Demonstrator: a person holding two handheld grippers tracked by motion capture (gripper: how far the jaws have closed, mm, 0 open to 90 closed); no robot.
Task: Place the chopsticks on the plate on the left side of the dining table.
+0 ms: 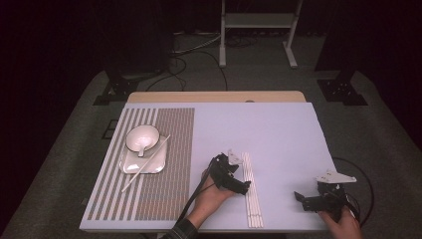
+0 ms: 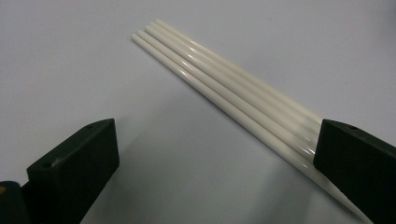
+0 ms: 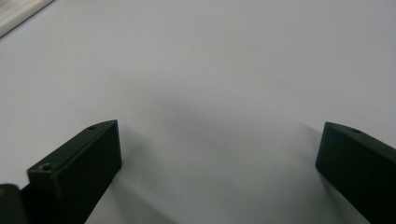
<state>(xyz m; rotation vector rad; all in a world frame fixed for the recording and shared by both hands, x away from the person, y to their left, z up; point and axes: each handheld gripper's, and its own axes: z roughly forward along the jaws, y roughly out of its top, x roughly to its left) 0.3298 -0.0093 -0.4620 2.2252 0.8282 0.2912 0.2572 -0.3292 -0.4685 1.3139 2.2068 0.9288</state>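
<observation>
Four white chopsticks [image 2: 224, 79], possibly five, lie side by side as a tight row on the pale table [image 1: 278, 129], near edge, centre; the count is hard to fix because the sticks run together in the high view.

Item: left gripper [image 1: 244, 185]. Held by the left hand [image 1: 211, 196], low over the row. Jaws spread wide; nothing between them but bare table. In the left gripper view one jaw overlaps the near ends of the sticks and the other stands well off to the side.

Item: right gripper [image 1: 298, 197]. Held at the near right, well apart from the row. Jaws likewise spread, over bare table, holding nothing.

Item: place setting, far left. Bowl [image 1: 142, 137] with spoon [image 1: 143, 148] on a square plate [image 1: 154, 163], all on a striped mat [image 1: 169, 164]; one chopstick [image 1: 147, 163] already lies slantwise across the plate.

Risks, as judged:
- Sticks touch along their length, so closing on the row probably takes two or more at once, or none cleanly.
- Glossy, round, thin stock: a pinch off the centreline likely rolls a stick out sideways and scatters the row.
- Jaw already resting over the near ends may nudge them and fan the row before the grip closes.
- A grasp near one end leaves the long free end drooping, which could sweep the bowl or knock the laid chopstick when carried left.
</observation>
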